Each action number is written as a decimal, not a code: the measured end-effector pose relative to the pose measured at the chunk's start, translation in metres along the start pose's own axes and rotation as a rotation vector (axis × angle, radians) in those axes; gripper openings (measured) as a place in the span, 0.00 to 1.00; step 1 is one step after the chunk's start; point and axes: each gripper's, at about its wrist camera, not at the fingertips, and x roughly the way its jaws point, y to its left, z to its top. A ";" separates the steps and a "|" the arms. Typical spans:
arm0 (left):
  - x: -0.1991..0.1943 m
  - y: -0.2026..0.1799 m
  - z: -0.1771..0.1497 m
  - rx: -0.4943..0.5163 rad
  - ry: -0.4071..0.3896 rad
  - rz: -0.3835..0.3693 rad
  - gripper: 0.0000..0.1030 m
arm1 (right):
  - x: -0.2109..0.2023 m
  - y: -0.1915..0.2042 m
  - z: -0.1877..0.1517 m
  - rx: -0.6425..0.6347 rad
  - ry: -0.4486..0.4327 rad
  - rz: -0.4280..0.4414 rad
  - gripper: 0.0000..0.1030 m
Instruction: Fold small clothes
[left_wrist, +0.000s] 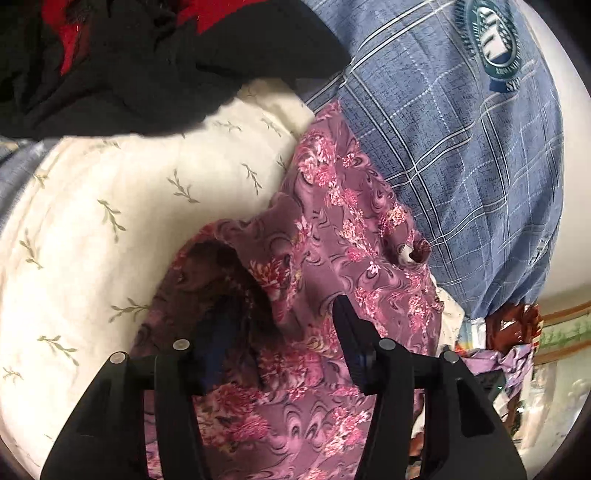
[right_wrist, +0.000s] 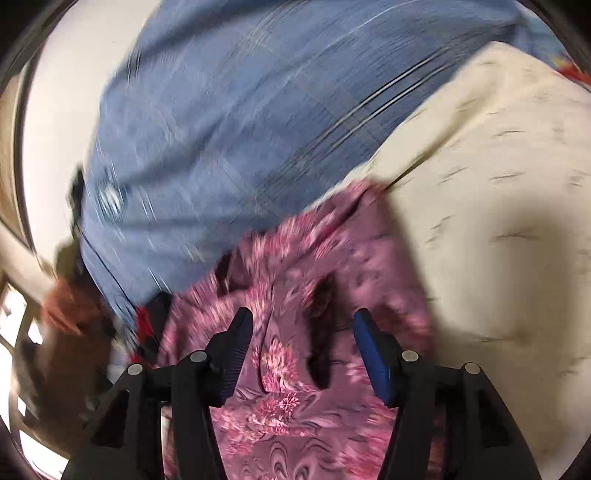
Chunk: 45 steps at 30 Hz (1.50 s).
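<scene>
The purple floral garment (left_wrist: 332, 229) is the reference item. It lies crumpled on a cream quilt with a leaf-sprig print (left_wrist: 122, 206), with one edge against a blue plaid cloth (left_wrist: 461, 147).

Left wrist view:
- The left gripper (left_wrist: 273, 343) sits directly over the near part of the garment. Its jaws stand apart, with garment fabric lying between and beneath them. The pads do not press on the fabric; one finger is partly hidden in a dark fold, so contact on that side cannot be confirmed.
- A raised fold of the garment forms a dark hollow just beyond the jaws.
- The cream quilt extends to the left of the garment.
- The blue plaid cloth lies to the right of the garment and carries a round green badge (left_wrist: 493, 38) at its far end.
- A black garment (left_wrist: 155, 66) with red showing beneath it lies beyond the quilt, well apart from the floral garment.

Right wrist view (heavily motion-blurred):
- The right gripper (right_wrist: 303, 332) is also over the floral garment (right_wrist: 295, 406). Its jaws stand apart, with blue pads (right_wrist: 373, 354) visible, and nothing is clamped between them.
- The blue plaid cloth (right_wrist: 221, 110) lies beyond the garment; the cream quilt (right_wrist: 498, 221) lies to its right.
</scene>
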 end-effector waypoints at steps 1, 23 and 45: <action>0.003 0.003 0.000 -0.026 0.012 -0.008 0.52 | 0.010 0.013 -0.002 -0.071 0.028 -0.038 0.48; 0.005 0.014 0.014 -0.064 -0.049 0.141 0.12 | -0.016 -0.030 -0.002 -0.081 0.032 -0.164 0.05; 0.017 -0.053 -0.003 0.325 -0.021 0.350 0.38 | -0.027 -0.022 -0.027 -0.099 0.036 -0.109 0.04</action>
